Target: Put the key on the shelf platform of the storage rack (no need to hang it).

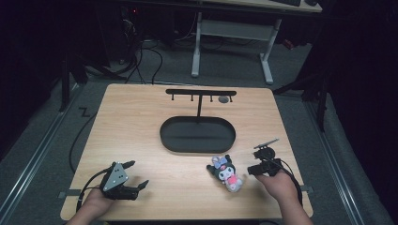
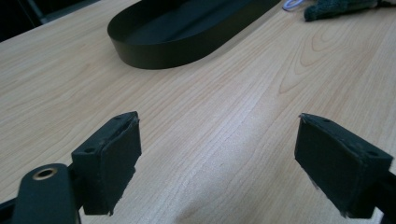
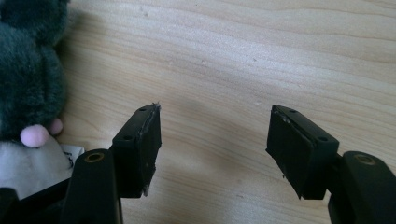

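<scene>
High view: the plush point(image 1: 226, 172) lies on the table point(image 1: 141, 140) near its front edge, below the black tray point(image 1: 197, 134). The right gripper point(image 1: 256, 169) sits just beside it, jaws apart, gripping nothing. The left gripper point(image 1: 136, 176) rests well apart, jaws wide, empty.

High view: fixed above the person's edge of the desk point(image 1: 141, 122), facing forward and down, far enough back to take in the whole top and floor beyond.

Left claw point(image 2: 217, 163) view: low, close over the wood, looking along its jaws toward the black oval tray point(image 2: 187, 35); the high view shares that tray point(image 1: 197, 134).

Right claw point(image 3: 215, 149) view: very near the desk, angled down, plush toy point(image 3: 28, 79) at its left edge; same toy point(image 1: 225, 172) from above.
</scene>
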`<action>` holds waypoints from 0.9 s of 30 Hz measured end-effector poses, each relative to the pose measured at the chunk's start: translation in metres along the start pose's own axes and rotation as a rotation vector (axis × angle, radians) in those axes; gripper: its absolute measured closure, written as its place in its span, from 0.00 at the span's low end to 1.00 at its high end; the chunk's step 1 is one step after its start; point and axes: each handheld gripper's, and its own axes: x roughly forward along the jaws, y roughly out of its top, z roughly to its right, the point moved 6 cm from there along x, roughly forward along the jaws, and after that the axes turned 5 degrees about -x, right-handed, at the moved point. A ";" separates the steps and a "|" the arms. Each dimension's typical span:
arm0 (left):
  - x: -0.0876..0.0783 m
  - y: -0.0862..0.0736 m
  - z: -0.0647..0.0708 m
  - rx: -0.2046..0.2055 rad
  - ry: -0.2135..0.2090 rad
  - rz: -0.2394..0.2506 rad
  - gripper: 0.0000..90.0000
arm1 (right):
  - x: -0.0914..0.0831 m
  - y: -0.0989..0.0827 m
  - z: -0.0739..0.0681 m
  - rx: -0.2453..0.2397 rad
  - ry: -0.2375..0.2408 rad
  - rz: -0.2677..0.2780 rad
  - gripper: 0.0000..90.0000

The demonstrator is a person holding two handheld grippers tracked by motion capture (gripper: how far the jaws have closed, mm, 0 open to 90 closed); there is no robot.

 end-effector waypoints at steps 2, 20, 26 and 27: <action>-0.002 0.000 0.000 -0.001 0.004 0.016 0.17 | -0.001 0.001 -0.001 -0.017 -0.001 -0.019 0.39; -0.006 0.000 0.000 -0.001 0.012 0.041 0.17 | -0.015 0.014 -0.021 -0.133 0.012 -0.087 0.36; -0.005 0.000 -0.001 -0.013 0.009 0.035 0.17 | -0.020 0.015 -0.026 -0.141 0.021 -0.078 0.33; -0.005 0.000 -0.001 -0.012 0.010 0.034 0.17 | -0.022 0.016 -0.027 -0.141 0.019 -0.080 0.33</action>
